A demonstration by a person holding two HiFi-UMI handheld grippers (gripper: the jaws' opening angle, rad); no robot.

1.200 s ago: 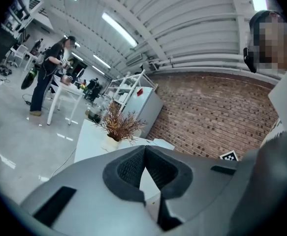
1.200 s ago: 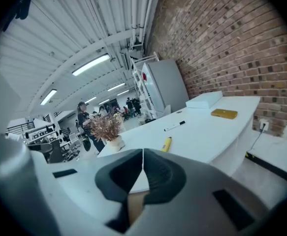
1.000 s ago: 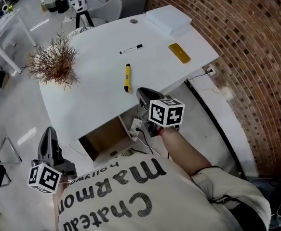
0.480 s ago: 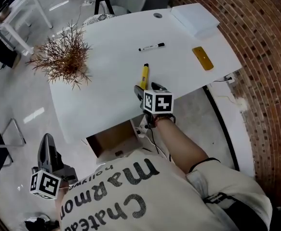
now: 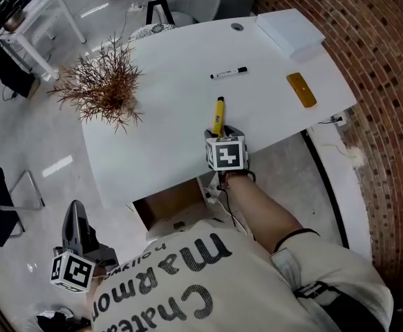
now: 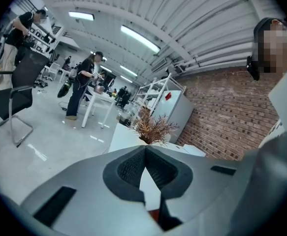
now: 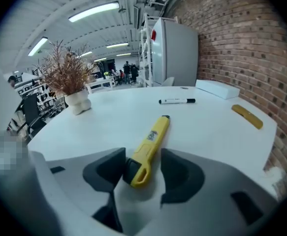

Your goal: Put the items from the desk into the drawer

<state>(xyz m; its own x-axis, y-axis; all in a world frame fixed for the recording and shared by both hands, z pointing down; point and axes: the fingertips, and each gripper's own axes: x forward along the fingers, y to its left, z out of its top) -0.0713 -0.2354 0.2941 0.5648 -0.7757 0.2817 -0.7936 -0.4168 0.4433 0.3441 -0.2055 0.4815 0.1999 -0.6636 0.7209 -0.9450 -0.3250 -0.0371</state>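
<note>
Right gripper (image 7: 142,168) fingers are open, straddling the butt end of the yellow utility knife (image 7: 150,141), which lies flat near the table's (image 5: 166,116) near edge. Left gripper (image 6: 145,149) is held off the table, fingers closed tip to tip on nothing.

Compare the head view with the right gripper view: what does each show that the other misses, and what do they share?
Head view only: the open brown drawer under the white desk, and the left gripper held low. Right gripper view only: the jaws of the right gripper apart around the near end of the yellow utility knife. Both: that knife, the black marker pen, the flat yellow bar, the white box, the dried brown plant.
</note>
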